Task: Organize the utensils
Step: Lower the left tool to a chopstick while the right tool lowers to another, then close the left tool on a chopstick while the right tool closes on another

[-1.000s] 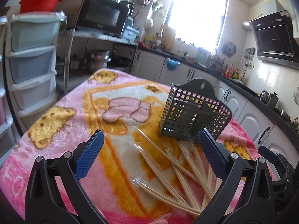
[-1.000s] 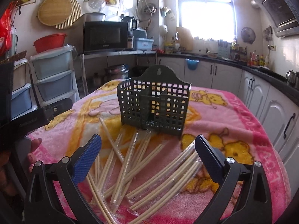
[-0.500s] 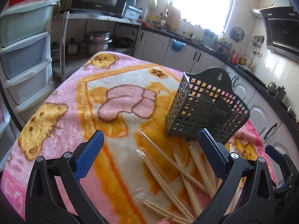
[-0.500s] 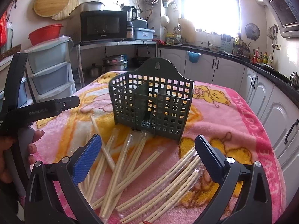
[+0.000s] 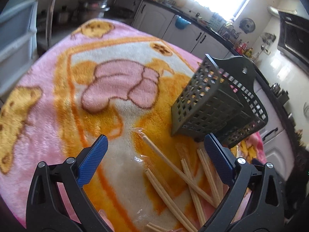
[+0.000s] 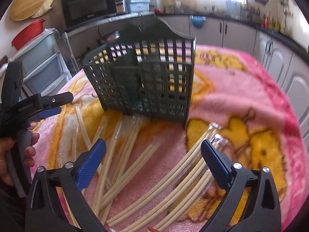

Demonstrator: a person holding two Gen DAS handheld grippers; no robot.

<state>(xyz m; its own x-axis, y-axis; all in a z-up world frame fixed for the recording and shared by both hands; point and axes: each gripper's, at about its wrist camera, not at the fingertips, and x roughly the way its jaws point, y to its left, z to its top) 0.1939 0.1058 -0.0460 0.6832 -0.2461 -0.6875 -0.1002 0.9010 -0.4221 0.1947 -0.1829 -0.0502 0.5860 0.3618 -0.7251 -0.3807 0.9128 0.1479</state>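
A dark green lattice utensil basket (image 5: 212, 104) (image 6: 146, 81) stands upright on a pink and orange cartoon blanket (image 5: 58, 116) (image 6: 241, 96). Several pale chopsticks in clear wrappers (image 5: 173, 166) (image 6: 154, 177) lie scattered in front of it. My left gripper (image 5: 155, 138) is open, tilted down over the left end of the pile, touching nothing. My right gripper (image 6: 152, 143) hovers over the right side of the pile; its jaws are closing, with chopsticks lying beneath and between them but no pad pressing on any. A hand (image 6: 29, 143) holds the left gripper (image 6: 58, 104) at the left edge.
Stacked plastic drawers (image 6: 44, 61) and a red basin (image 6: 27, 32) stand left of the table. A microwave (image 6: 88, 9) sits on a shelf behind. White cabinets (image 5: 193, 36) (image 6: 274, 56) run along the back and right. A range hood (image 5: 293, 32) hangs at the right.
Both grippers have moved forward and tipped down toward the chopsticks, so the basket looms larger. The right gripper's jaws have narrowed slightly. The left jaws stay wide.
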